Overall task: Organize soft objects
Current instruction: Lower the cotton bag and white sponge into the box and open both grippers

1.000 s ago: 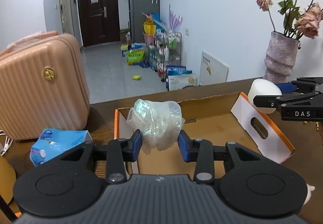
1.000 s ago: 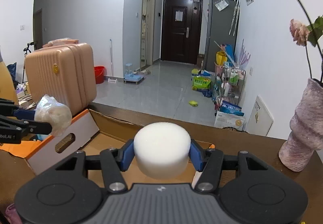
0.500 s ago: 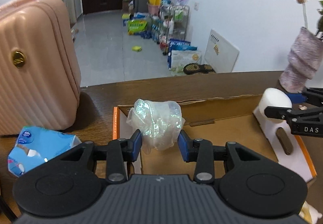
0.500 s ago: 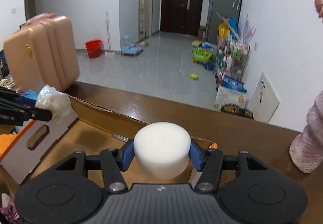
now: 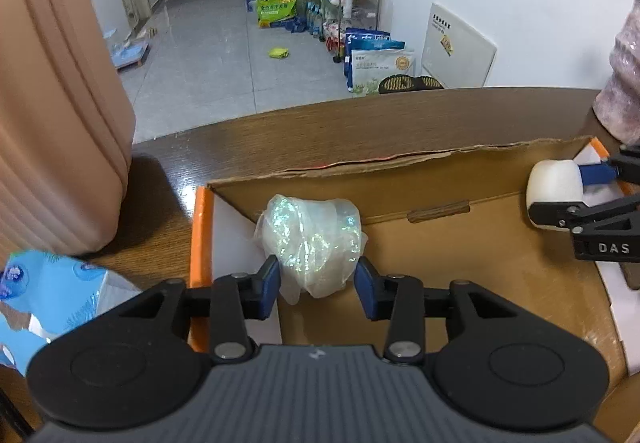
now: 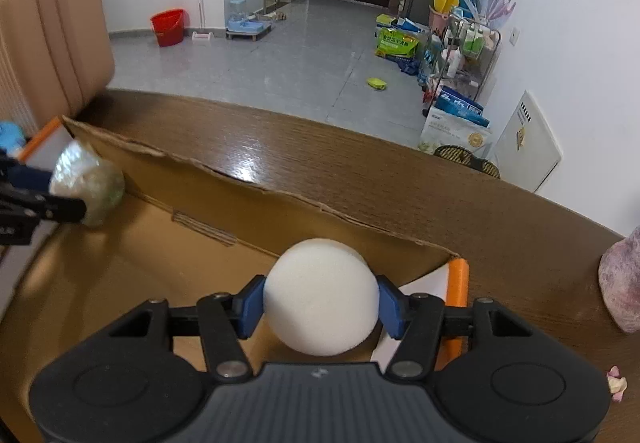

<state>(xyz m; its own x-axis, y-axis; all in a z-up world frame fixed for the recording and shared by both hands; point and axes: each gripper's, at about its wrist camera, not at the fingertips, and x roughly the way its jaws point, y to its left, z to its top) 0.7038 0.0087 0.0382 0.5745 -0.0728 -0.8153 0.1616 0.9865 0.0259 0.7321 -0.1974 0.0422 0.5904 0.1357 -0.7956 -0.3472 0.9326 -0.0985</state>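
Note:
An open cardboard box with orange-edged white flaps lies on the brown table. My left gripper hangs over the box's left end. Its jaws are opening around a crumpled clear-plastic bundle, and the blue pads still touch it. My right gripper is shut on a white foam cylinder over the box's right end. The left wrist view shows that foam cylinder at the right. The right wrist view shows the bundle at the left.
A pink suitcase stands on the table left of the box, with a blue tissue pack in front of it. A mottled pink vase stands to the right. The table's far edge curves behind the box.
Both grippers have dropped and tipped downward, so they now hang low over the inside of the box with their loads. The left jaws stand slightly wider.

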